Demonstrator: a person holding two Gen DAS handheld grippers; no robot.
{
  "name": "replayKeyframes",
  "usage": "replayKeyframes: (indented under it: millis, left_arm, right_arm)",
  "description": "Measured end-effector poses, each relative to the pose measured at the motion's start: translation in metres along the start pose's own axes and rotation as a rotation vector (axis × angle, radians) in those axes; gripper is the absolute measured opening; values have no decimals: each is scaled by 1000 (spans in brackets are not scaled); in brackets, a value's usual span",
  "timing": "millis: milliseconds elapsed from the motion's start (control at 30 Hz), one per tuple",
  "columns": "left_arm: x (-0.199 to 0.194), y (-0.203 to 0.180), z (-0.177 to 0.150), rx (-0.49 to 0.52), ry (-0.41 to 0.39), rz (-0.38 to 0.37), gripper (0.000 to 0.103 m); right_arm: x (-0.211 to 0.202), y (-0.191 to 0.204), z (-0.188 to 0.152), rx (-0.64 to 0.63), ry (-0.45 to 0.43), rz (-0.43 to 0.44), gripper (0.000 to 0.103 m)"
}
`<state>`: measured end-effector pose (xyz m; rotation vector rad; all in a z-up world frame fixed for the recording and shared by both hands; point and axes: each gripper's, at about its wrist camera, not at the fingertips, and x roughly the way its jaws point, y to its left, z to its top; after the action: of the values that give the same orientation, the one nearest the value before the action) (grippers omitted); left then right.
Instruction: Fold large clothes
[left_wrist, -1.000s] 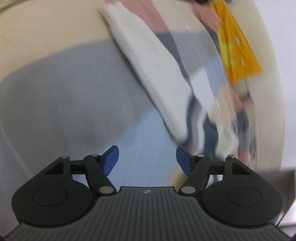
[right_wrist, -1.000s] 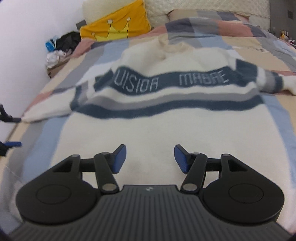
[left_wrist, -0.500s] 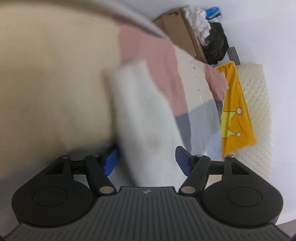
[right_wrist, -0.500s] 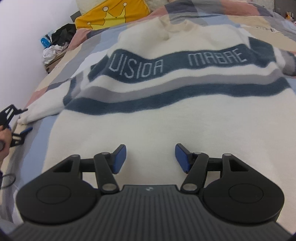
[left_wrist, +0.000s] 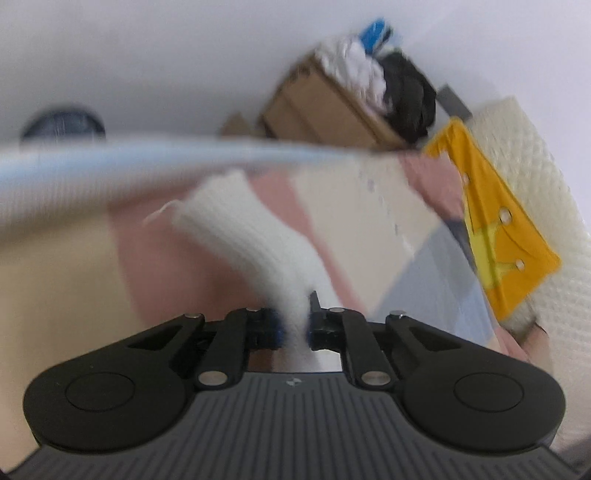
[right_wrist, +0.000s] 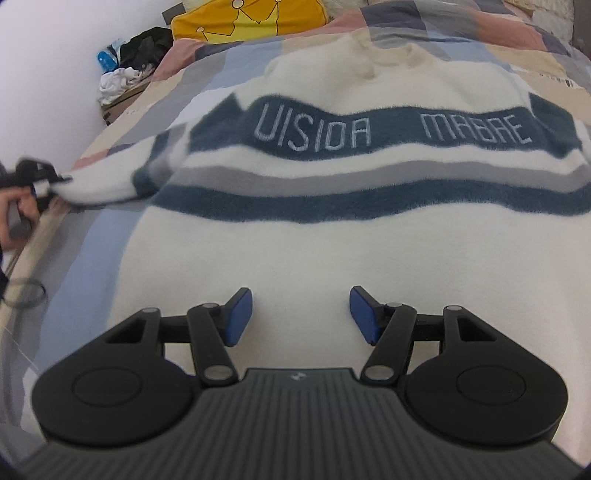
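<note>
Sleeve: cuff (left_wrist: 236, 221) sticks out ahead of the left claw (left_wrist: 293, 325), which is clenched on the knit just behind it.
Right claw (right_wrist: 301, 314): released, fingers spread, low over the sweater (right_wrist: 314, 236) body lying flat in front of it on the bed (right_wrist: 92, 240).
Advice: carry the sleeve inward across the chest stripes, keeping it taut; pin the body with the right claw if it drags.

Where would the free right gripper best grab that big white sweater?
Likely the other sleeve's cuff, approached from the right: the sweater lies flat, offering no fold, and the left gripper already pinches its left cuff. The open right gripper hovers mid-body.
</note>
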<state>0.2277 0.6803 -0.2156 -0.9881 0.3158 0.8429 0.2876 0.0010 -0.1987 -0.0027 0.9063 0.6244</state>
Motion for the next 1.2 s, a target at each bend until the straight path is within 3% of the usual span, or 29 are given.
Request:
replayKeyframes:
  millis: [133,267,367,467,533,567,767,900,1067,1200]
  left_arm:
    - [16,-26,24,95,-39,69,13]
    - [41,-34,11,150,-30,132,13]
    - [51,-19,-2,131,5,155,15]
    - [50,-7,-12,127,28,163,29]
    - [43,-5,-15,139,47,150,47]
    - [39,-4,-17,142,62,144,50]
    - [-18,-17,-33,140,143,78,57]
    - [-63,-36,-59,261,228,95,58]
    - [-127,-45,-102,313,301,48,58]
    - [-170,-50,-152,310,395,56,58]
  right_arm:
    - [-1,-3,-2,-8,0,-3,60]
    - [1,-7,-1,-11,8,-5,60]
    - [3,-7,0,-15,14,-7,60]
    - [5,-7,-1,-13,18,0,62]
    - [4,-7,-2,-22,14,7,61]
    - [3,-8,-2,-24,14,12,61]
    - [-9,-6,-4,-29,-6,97,62]
    - [-20,-2,-6,-46,-10,191,62]
    - [-25,16,-20,-181,57,284,61]
    - [-34,22,-31,-222,87,340,61]
